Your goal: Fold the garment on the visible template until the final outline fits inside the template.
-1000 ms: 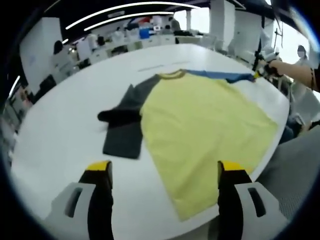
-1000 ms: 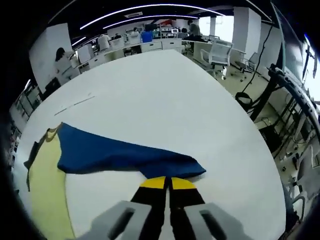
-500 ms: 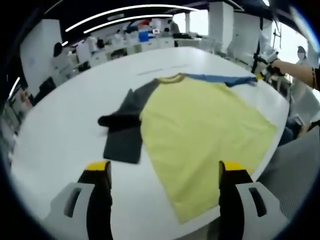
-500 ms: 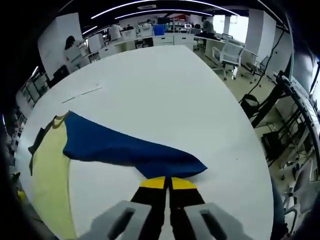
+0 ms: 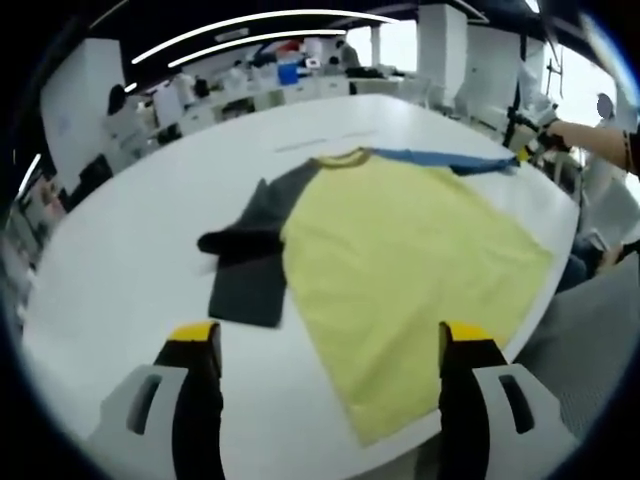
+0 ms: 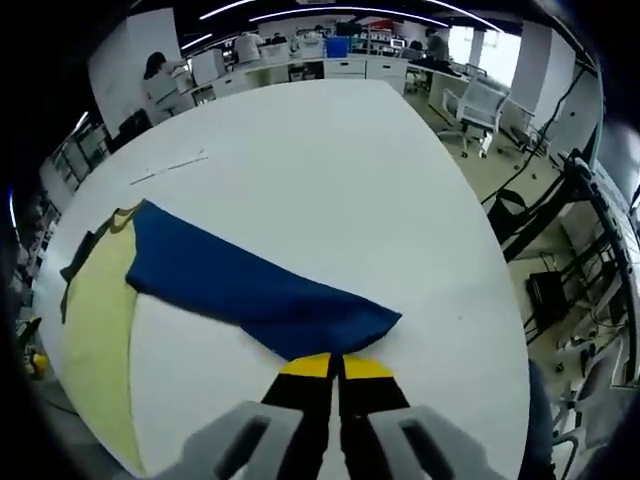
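A T-shirt lies spread on the white table (image 5: pixel 120 250): yellow body (image 5: pixel 400 250), dark grey sleeve (image 5: pixel 250 240) at its left, blue sleeve (image 5: pixel 445 158) stretched out at the far right. My left gripper (image 5: pixel 330 345) hovers open over the near table edge, short of the shirt's hem. In the right gripper view, my right gripper (image 6: pixel 336 365) is shut on the cuff of the blue sleeve (image 6: pixel 250 290), which runs away toward the yellow body (image 6: pixel 95 310). That gripper (image 5: pixel 528 140) also appears small at the far right of the left gripper view, held by a person's hand.
A thin line mark (image 6: pixel 170 167) lies on the table beyond the shirt's collar. Office chairs (image 6: pixel 480 105) and desks with people stand around the table. A cable and a stand (image 6: pixel 590 200) are at the right, off the table edge.
The right gripper has drawn the blue sleeve out a little, and its view has tipped down over the table. The left gripper stays where it was, open.
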Tool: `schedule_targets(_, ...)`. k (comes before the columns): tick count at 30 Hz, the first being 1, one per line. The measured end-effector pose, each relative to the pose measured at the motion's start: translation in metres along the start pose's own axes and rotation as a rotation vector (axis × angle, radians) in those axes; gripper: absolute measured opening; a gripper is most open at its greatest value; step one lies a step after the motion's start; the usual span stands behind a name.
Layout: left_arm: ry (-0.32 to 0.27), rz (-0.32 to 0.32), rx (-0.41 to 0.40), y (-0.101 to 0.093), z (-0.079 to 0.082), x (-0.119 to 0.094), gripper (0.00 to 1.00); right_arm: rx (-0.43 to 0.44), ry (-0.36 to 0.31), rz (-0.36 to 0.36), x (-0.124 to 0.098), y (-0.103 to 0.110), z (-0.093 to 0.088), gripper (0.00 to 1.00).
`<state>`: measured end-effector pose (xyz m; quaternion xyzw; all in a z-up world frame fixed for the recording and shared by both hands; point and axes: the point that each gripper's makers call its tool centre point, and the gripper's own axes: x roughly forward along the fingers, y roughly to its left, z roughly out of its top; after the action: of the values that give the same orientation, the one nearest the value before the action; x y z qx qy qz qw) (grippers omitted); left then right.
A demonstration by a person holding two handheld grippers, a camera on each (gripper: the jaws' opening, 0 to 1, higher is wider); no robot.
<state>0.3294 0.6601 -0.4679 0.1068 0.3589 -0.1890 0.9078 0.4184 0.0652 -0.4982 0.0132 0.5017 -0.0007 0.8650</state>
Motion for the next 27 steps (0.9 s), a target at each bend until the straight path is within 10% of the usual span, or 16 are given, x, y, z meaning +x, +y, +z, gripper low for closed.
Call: schedule_targets(27, 0.009, 0.005, 0.020, -0.001, 0.002, -0.006, 0.86, 0.036, 0.066, 0.006, 0.013, -0.015, -0.023, 0.00)
